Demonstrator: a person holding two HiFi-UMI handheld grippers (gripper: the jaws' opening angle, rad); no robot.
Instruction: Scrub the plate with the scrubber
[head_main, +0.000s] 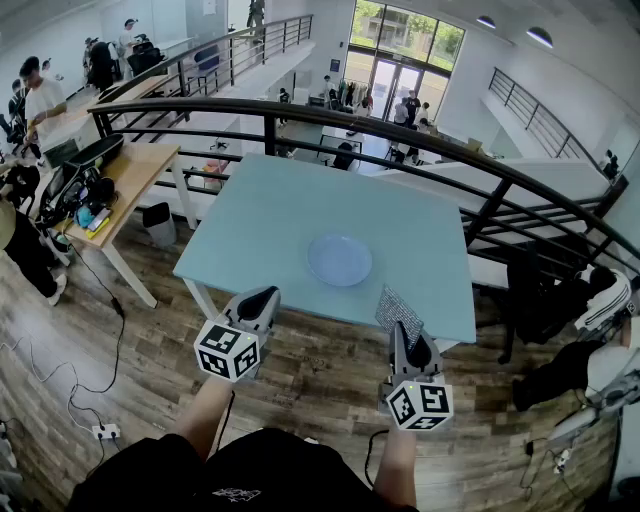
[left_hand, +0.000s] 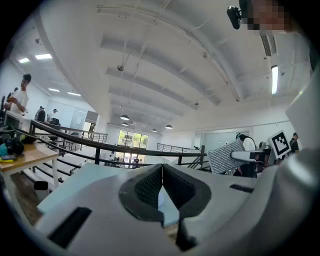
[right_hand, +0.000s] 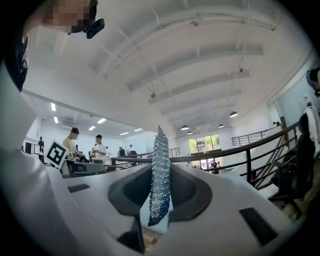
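— How far are you with the plate?

— The scrubbing is not yet begun. The plate (head_main: 339, 259) lies on the table (head_main: 250, 215), near its front edge. Both my grippers hang in front of that edge, apart from the plate. My right gripper (right_hand: 161, 175) is clamped on the scrubber (head_main: 398, 308), which stands upright between the jaws. My left gripper (left_hand: 162, 172) is closed with nothing in it.

— And the next move?

— I think I must bring the scrubber forward and down until it touches the plate. The plate may slide, so perhaps the left one should steady its rim.
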